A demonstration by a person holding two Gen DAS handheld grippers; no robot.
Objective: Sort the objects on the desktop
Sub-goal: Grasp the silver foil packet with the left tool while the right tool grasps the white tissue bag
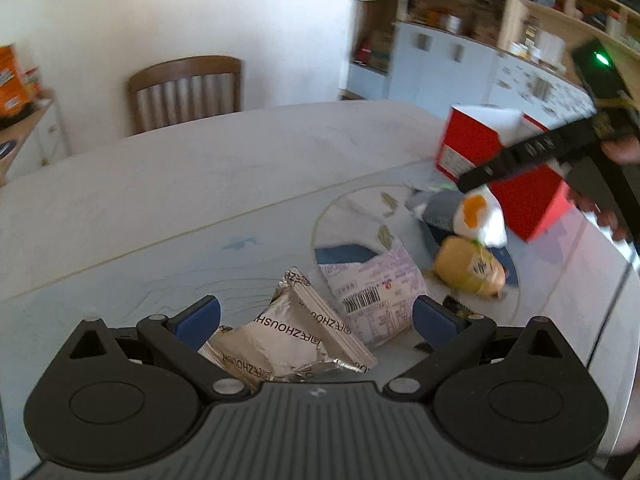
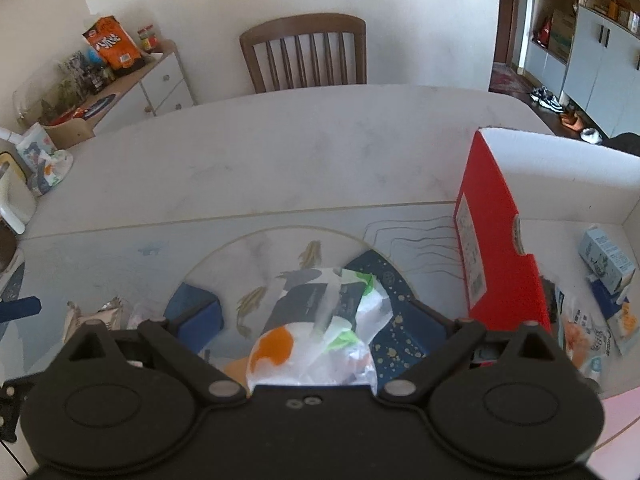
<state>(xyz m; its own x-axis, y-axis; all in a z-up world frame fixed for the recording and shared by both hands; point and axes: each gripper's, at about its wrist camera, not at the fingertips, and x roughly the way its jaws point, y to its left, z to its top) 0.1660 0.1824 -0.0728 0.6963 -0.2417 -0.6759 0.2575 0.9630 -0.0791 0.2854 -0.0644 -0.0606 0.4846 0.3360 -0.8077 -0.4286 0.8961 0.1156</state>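
Observation:
My left gripper [image 1: 316,316] is open low over the table, its blue pads on either side of a crumpled silver foil packet [image 1: 288,340]. Just beyond lie a white printed label bag [image 1: 372,292] and a yellow packet [image 1: 468,268]. My right gripper [image 2: 316,316] is also open, straddling a white packet with an orange spot [image 2: 312,320], which also shows in the left wrist view [image 1: 480,216]. An open red box [image 2: 492,248] stands to the right and holds a pale blue carton [image 2: 608,260] and other packets.
The items lie on a blue and white placemat [image 2: 280,248] on a white table [image 2: 300,152]. A wooden chair [image 2: 304,52] stands at the far edge. A sideboard [image 2: 132,76] with an orange snack bag is at the back left, and cabinets [image 1: 440,56] at the right.

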